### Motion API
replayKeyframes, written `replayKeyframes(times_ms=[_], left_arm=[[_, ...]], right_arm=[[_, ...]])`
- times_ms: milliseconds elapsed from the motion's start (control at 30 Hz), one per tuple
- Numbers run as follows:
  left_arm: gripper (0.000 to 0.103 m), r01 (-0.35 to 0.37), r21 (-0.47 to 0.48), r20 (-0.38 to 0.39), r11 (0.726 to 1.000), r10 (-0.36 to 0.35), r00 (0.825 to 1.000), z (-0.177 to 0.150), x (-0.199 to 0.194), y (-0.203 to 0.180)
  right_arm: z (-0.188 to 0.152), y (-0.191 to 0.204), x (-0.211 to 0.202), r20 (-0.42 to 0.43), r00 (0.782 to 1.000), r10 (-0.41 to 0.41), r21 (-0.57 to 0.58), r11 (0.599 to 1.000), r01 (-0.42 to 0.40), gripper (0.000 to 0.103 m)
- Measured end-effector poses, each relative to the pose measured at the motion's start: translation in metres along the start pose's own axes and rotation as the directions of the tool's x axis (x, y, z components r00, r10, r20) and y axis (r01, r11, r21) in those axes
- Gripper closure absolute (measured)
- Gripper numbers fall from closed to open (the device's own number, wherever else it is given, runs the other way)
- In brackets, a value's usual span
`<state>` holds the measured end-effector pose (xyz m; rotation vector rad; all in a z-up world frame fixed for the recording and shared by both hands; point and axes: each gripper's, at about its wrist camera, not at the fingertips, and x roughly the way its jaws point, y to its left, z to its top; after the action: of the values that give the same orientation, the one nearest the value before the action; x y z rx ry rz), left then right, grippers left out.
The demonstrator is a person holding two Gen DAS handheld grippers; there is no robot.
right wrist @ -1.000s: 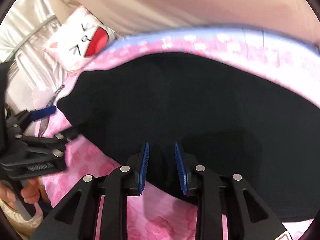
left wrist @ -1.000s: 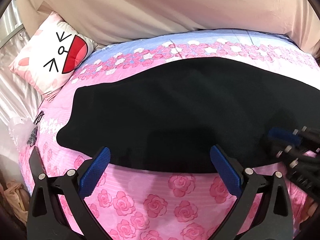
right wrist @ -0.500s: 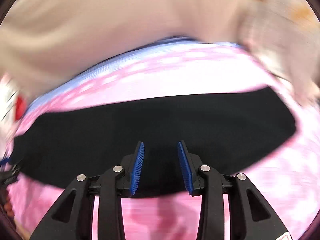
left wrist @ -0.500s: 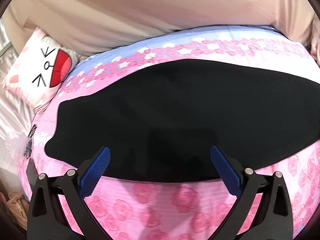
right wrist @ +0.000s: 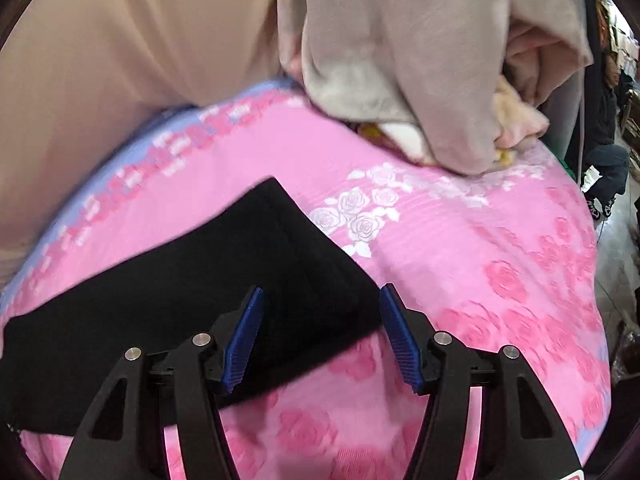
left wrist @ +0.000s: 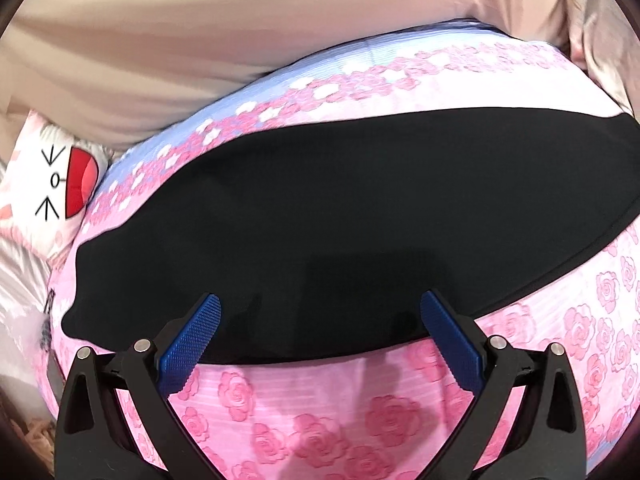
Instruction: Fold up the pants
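Black pants (left wrist: pixel 340 216) lie flat in one long band across a pink rose-print bed cover (left wrist: pixel 320 412). My left gripper (left wrist: pixel 320 312) is wide open and empty, hovering over the near edge of the pants about mid-length. In the right wrist view the right end of the pants (right wrist: pixel 224 280) shows with its squared corner. My right gripper (right wrist: pixel 320 304) is open and empty, its tips just above that end's near corner.
A white pillow with a cartoon face (left wrist: pixel 52 188) lies at the bed's left end. A beige curtain (left wrist: pixel 240 32) hangs behind the bed. A heap of grey and cream clothes (right wrist: pixel 432 72) sits at the bed's far right. Clutter stands beyond the bed's right edge (right wrist: pixel 608 176).
My right gripper has swept right along the pants from the middle to the right end and opened wider. My left gripper shifted a little right and stayed open.
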<state>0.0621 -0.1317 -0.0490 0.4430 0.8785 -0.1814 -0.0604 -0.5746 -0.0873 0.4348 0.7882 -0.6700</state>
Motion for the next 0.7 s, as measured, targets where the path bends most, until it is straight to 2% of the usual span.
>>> replayKeyframes(times_ms=[33, 67, 133, 167, 233, 267, 333, 400, 500, 567, 600, 667, 700], left_arm=[[0.005, -0.006, 0.008, 0.006, 1.0, 0.006, 1.0, 0.002, -0.002, -0.003], [0.005, -0.012, 0.011, 0.008, 1.0, 0.012, 1.0, 0.003, -0.003, -0.005], [0.005, -0.021, 0.014, 0.009, 1.0, 0.021, 1.0, 0.006, -0.004, -0.005], [0.005, -0.023, 0.012, 0.009, 1.0, 0.023, 1.0, 0.007, -0.004, -0.005], [0.005, -0.02, 0.004, 0.002, 1.0, 0.02, 1.0, 0.01, -0.001, -0.005], [0.005, -0.017, 0.004, -0.004, 1.0, 0.017, 1.0, 0.011, 0.002, -0.005], [0.005, -0.024, 0.007, -0.013, 1.0, 0.024, 1.0, 0.012, 0.006, -0.007], [0.005, -0.019, 0.009, -0.014, 1.0, 0.019, 1.0, 0.013, 0.007, -0.009], [0.005, -0.013, 0.012, -0.011, 1.0, 0.014, 1.0, 0.014, 0.009, -0.012], [0.005, -0.007, 0.011, -0.014, 1.0, 0.007, 1.0, 0.013, 0.01, -0.013], [0.005, -0.004, 0.01, -0.014, 1.0, 0.004, 1.0, 0.012, 0.009, -0.013], [0.005, 0.002, 0.001, -0.012, 1.0, -0.002, 1.0, 0.011, 0.009, -0.009], [0.005, 0.011, -0.007, -0.009, 1.0, -0.011, 1.0, 0.009, 0.008, -0.005]], right_arm=[[0.001, 0.003, -0.002, 0.007, 1.0, -0.016, -0.03, 0.999, 0.016, 0.086], [0.001, 0.005, -0.01, 0.023, 1.0, 0.005, -0.056, 0.998, -0.004, 0.087], [0.002, 0.003, -0.023, 0.069, 0.998, -0.008, -0.056, 0.998, 0.012, 0.088], [0.002, -0.002, -0.016, 0.053, 0.999, -0.004, -0.049, 0.999, 0.007, 0.088], [0.001, -0.006, 0.003, -0.01, 1.0, 0.009, -0.046, 0.999, -0.01, 0.082], [0.001, -0.006, -0.001, 0.015, 1.0, 0.008, -0.045, 0.999, -0.008, 0.074], [0.001, -0.006, -0.015, 0.046, 0.999, -0.02, -0.025, 0.999, 0.021, 0.038], [-0.002, -0.007, -0.029, 0.082, 0.996, -0.04, -0.014, 0.999, 0.042, 0.025], [-0.004, -0.01, -0.016, 0.016, 1.0, -0.021, 0.0, 1.0, 0.021, 0.024], [-0.007, -0.013, 0.003, -0.051, 0.997, 0.062, 0.048, 0.997, -0.06, 0.025], [-0.007, -0.011, 0.001, -0.023, 0.998, 0.056, 0.051, 0.997, -0.054, 0.026], [-0.006, -0.003, 0.0, -0.026, 0.999, 0.039, 0.043, 0.998, -0.038, 0.055], [-0.005, -0.002, -0.002, -0.029, 0.995, 0.101, 0.067, 0.993, -0.098, 0.086]])
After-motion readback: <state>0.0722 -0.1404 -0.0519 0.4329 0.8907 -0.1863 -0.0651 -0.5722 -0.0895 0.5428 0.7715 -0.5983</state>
